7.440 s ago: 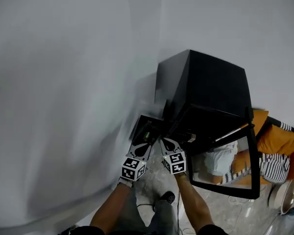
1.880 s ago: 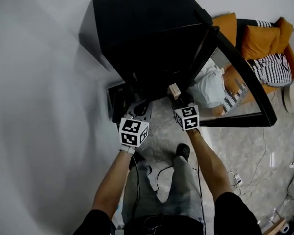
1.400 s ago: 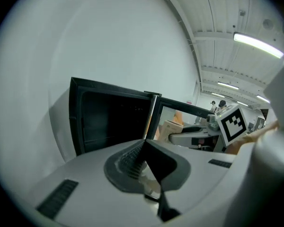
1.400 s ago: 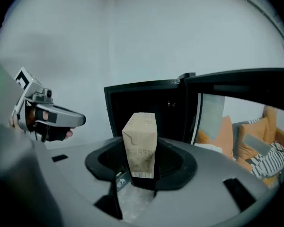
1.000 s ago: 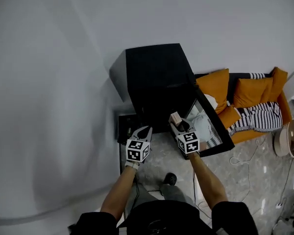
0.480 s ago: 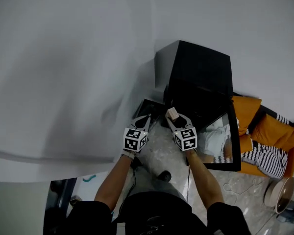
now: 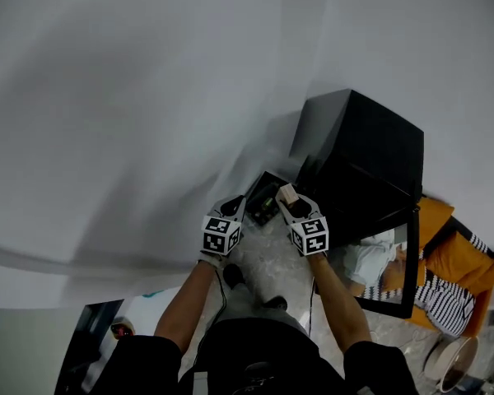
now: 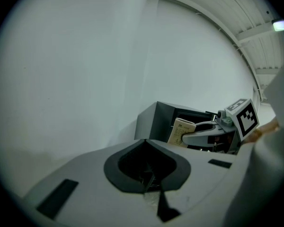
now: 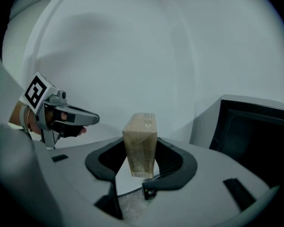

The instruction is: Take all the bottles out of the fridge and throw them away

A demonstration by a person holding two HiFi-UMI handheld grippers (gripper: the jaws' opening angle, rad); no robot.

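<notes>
My right fingers [image 9: 203, 183] pinch the tan carton [image 9: 141, 143], left fingers [image 8: 90, 178] pressed together empty, now swung clear of the open fridge [image 7: 370, 151], so it is out and only needs binning.

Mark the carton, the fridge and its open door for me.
carton [image 9: 141, 143]: right gripper view, its front face.
fridge [image 7: 370, 138]: head view, its black top panel.
fridge door [image 7: 377, 268]: head view, its glass pane.
</notes>
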